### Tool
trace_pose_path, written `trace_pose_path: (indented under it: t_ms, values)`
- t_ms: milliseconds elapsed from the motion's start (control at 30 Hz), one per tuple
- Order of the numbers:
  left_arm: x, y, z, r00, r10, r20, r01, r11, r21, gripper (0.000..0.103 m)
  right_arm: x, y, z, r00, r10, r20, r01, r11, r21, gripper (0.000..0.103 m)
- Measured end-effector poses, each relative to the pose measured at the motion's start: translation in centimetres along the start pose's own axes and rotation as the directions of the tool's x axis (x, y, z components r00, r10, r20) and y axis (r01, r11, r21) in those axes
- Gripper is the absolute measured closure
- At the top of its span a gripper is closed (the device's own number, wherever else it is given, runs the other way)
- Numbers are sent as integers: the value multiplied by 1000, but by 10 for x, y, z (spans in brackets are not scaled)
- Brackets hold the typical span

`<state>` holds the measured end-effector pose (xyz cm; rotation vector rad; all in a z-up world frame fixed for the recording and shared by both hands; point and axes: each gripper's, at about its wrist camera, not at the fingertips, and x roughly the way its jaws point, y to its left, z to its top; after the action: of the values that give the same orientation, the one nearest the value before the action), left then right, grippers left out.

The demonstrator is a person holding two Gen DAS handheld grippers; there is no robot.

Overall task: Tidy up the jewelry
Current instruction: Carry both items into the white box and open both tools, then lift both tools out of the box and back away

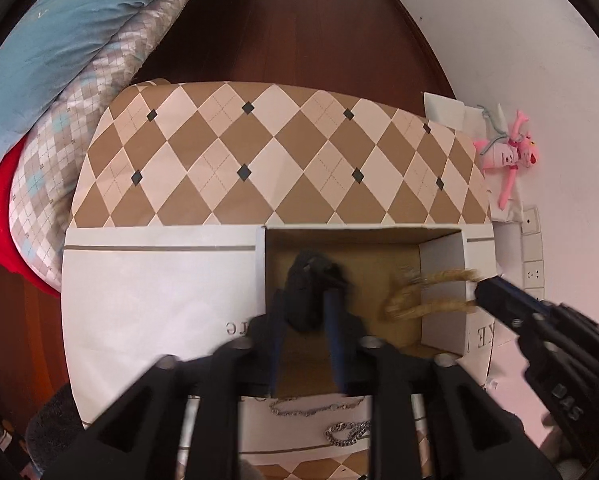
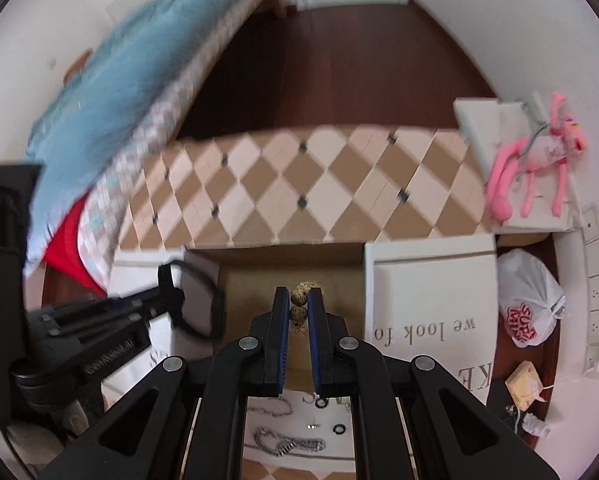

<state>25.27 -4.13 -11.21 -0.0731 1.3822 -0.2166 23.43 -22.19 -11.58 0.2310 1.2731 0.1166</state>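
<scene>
Over the open box (image 1: 443, 288) in the left wrist view, the left tool (image 1: 305, 300) is clamped on a dark band (image 1: 309, 280), a blurred black lump between its two blue-padded fingers (image 1: 333, 344); what kind of piece it is cannot be made out. From the right edge the right tool (image 1: 481, 292) reaches in, closed on a bead string (image 1: 419, 296) that is smeared into two tan streaks by motion. Two silver chains (image 1: 347, 434) lie on the white lid below, partly hidden behind the tool's black frame. One box is seen, its brown floor open between the two tools, its white wall standing just beside the right tool's tip. Beyond lies the diamond-patterned bench (image 1: 283, 148), then dark floor (image 1: 299, 40); a bed (image 1: 71, 52) crowds the left side, and one pink toy (image 1: 507, 156) lies at the right.

Seen from the right wrist, the right tool (image 2: 299, 300) pinches the string (image 2: 301, 296): three speckled beads show between the fingertips, the rest hidden. The left tool (image 2: 171, 288) enters from the left, blurred, with the band (image 2: 203, 300) hanging from it as a black loop over the box's left wall. Below, two chains (image 2: 287, 446) and two small black rings (image 2: 339, 429) lie on the lid, cut by the frame. One plastic bag (image 2: 529, 300) sits at the right, beside the box.
</scene>
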Motion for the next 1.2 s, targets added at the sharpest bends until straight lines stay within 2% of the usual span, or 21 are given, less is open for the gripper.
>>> trace_pose_path:
  t_ms: [33,67,100,133,167,300,333,367,400,600,933,1200]
  values:
    - [-1,-1,1,1000,3,-1,-3,1000,-1,37,2,-2,0,1000,-9,-6,9,1000,-2,90]
    - [-2,-1,1,1000,-8,0,8,1000,-5,11,3,-5,0,1000,-23,-11,23,1000,1,76]
    - [-5,0,1,1000,-10,12,10,1000,-5,8,4,-10,-2,999,-33,-12,33,999,12,67]
    - [-9,-1,1,1000,6,24,-6,1000,0,8,3,-13,-4,999,-33,-10,33,999,20,48]
    - [-11,-2,0,999,23,35,-23,1000,8,8,2,-16,-6,999,-38,-3,38,999,22,43]
    - [-21,2,-7,991,85,103,-87,996,20,8,-3,-18,-20,993,-111,24,112,994,-5,42]
    - [-22,4,-10,987,106,120,-109,994,21,8,-3,-16,-23,991,-133,29,133,991,-14,30]
    - [-22,6,-14,980,138,144,-142,990,19,7,-1,-15,-27,985,-168,38,169,985,-29,11]
    - [-22,8,-19,974,161,158,-165,986,15,7,0,-13,-30,982,-186,45,187,982,-37,5]
    - [-10,18,-39,963,211,166,-215,977,8,6,15,-7,-51,967,-247,54,251,965,-72,2]
    - [-7,15,-56,959,222,177,-230,973,22,6,22,-6,-61,968,-244,54,247,967,-54,2]
    - [-26,12,-68,946,223,236,-232,973,10,6,1,1,-67,970,-220,103,226,973,-41,0]
